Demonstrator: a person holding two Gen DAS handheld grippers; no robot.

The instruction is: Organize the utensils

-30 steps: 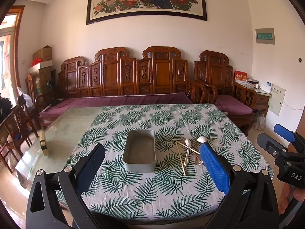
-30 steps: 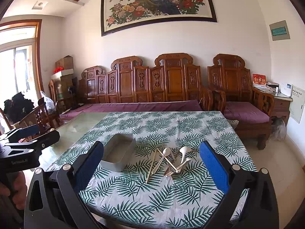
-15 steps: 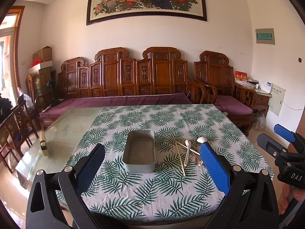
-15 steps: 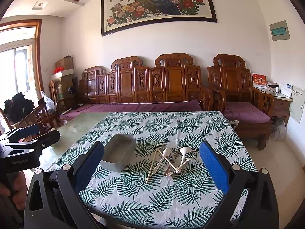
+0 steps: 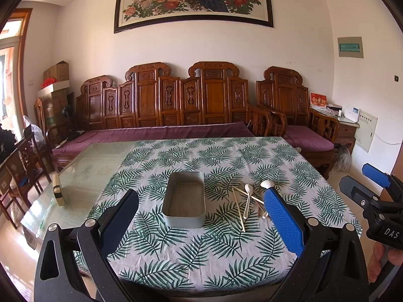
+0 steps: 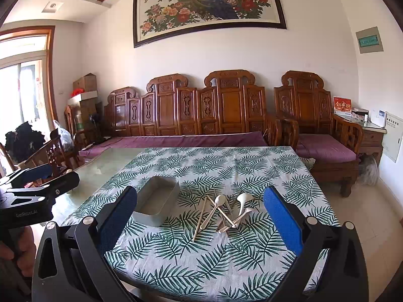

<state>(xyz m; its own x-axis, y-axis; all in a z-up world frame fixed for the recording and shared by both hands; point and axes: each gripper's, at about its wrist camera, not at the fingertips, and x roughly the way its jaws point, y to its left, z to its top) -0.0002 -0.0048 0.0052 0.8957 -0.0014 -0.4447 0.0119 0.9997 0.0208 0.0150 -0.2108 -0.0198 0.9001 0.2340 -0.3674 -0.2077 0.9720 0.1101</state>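
A grey rectangular tin (image 5: 184, 199) stands empty on the leaf-print tablecloth (image 5: 201, 251); it also shows in the right wrist view (image 6: 158, 201). To its right lies a crossed pile of pale spoons and chopsticks (image 5: 249, 201), seen too in the right wrist view (image 6: 224, 212). My left gripper (image 5: 201, 216) is open and empty, held above the table's near edge in front of the tin. My right gripper (image 6: 200, 216) is open and empty, in front of the pile. Each gripper shows at the edge of the other's view.
The cloth covers the right part of a glass-topped table (image 5: 83, 173); a small wooden block (image 5: 57, 190) stands on the bare glass at the left. A carved wooden bench (image 5: 176, 105) with purple cushions runs behind the table. Wooden chairs (image 5: 20, 161) stand at the left.
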